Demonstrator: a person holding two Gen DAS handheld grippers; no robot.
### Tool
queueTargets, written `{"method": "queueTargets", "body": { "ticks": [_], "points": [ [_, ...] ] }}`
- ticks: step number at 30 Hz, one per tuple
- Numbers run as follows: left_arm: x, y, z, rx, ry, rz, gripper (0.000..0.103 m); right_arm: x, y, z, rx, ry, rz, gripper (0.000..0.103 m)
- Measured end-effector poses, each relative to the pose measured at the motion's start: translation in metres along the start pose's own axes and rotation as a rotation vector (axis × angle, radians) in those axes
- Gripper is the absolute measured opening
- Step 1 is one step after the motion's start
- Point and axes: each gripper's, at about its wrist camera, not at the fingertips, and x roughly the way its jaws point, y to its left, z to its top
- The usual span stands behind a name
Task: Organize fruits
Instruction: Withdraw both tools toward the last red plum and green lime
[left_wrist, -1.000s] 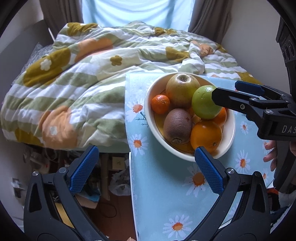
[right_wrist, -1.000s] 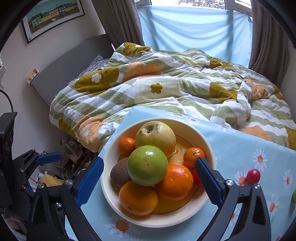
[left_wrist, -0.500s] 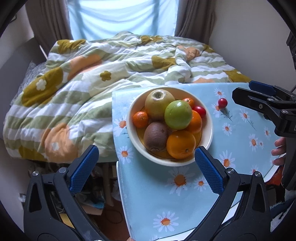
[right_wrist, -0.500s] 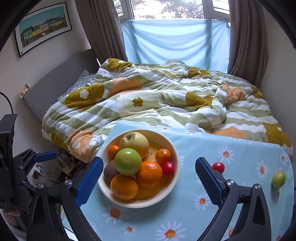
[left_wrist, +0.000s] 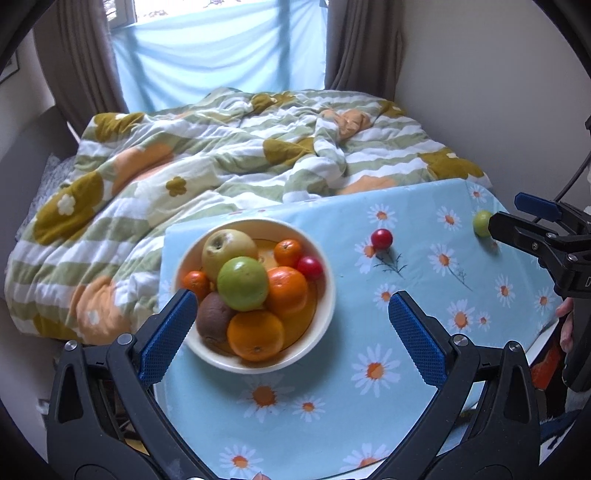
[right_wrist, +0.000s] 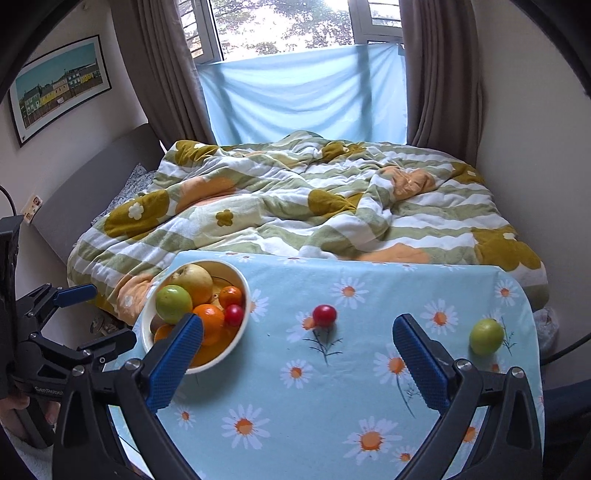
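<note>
A cream bowl (left_wrist: 325, 306) (right_wrist: 245, 314) sits at the table's left end, piled with a yellow pear-like fruit, a green apple (left_wrist: 242, 283), oranges, a kiwi, small tangerines and a red cherry tomato. Loose on the daisy cloth lie a red cherry tomato (left_wrist: 381, 239) (right_wrist: 324, 315) and a small green fruit (left_wrist: 481, 223) (right_wrist: 486, 336) near the right edge. My left gripper (left_wrist: 290, 338) is open above the bowl's near side, holding nothing. My right gripper (right_wrist: 297, 363) is open and empty, hovering near the table's front; it also shows at the right edge of the left wrist view.
The table (right_wrist: 369, 406) has a light blue daisy cloth and butts against a bed with a striped flowered quilt (right_wrist: 295, 206). Clutter lies on the floor (left_wrist: 44, 402) off the table's left edge. Curtains and a window stand behind the bed.
Both grippers have pulled back and up from the bowl, widening the view. The right gripper has moved away from the green apple in the bowl toward the table's right side.
</note>
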Motion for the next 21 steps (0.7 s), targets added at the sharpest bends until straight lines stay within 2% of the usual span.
{"method": "queueTargets", "body": {
  "ticks": [11,21],
  "points": [
    [0.04,-0.09,0.018,-0.006,0.032,-0.018,0.103,-0.014,-0.101,-0.02,0.03,0.047,-0.081,0.102],
    [0.1,-0.127,0.024,-0.061,0.076,-0.007,0.103,0.018,-0.166,-0.037,0.037,0.145,-0.099,0.102]
  ]
}}
